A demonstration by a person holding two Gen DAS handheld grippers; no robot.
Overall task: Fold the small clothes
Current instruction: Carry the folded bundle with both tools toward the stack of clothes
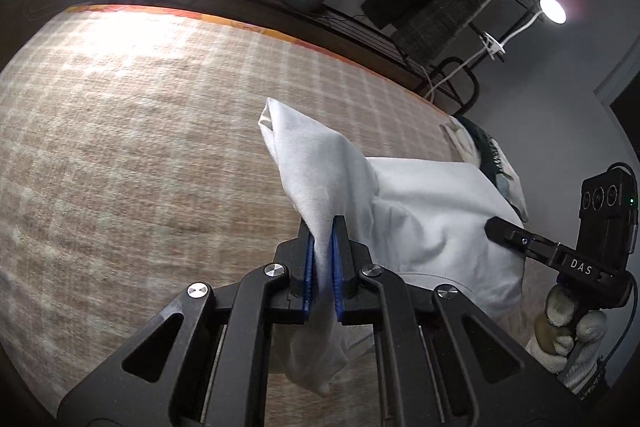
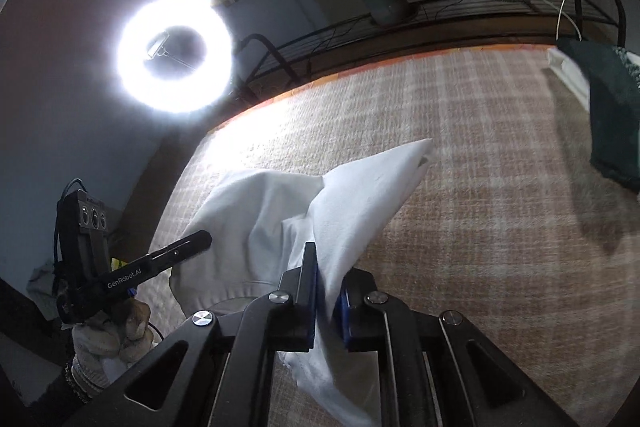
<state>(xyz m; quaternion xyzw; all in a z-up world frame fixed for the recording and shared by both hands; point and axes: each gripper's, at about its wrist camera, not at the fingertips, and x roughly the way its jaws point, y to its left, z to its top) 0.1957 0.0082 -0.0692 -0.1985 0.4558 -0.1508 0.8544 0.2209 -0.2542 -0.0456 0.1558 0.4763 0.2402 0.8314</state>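
**White garment held up by both claws**

The white garment [image 1: 420,211] hangs above the checked blanket [image 1: 140,131], stretched between the two claws. The left claw [image 1: 322,267] is clenched on one corner, and the cloth goes up in a point just ahead of its pads. The right claw [image 2: 326,291] grasps the other corner in the same way. A ring lamp [image 2: 174,53] shines far ahead of the right claw, to its left.

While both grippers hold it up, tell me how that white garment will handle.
Probably floppy: the white garment sags between the left gripper and right gripper, and its loose corners droop. Likely light, since thin pinches carry it. It looks soft, so it may slip from a loose grip.
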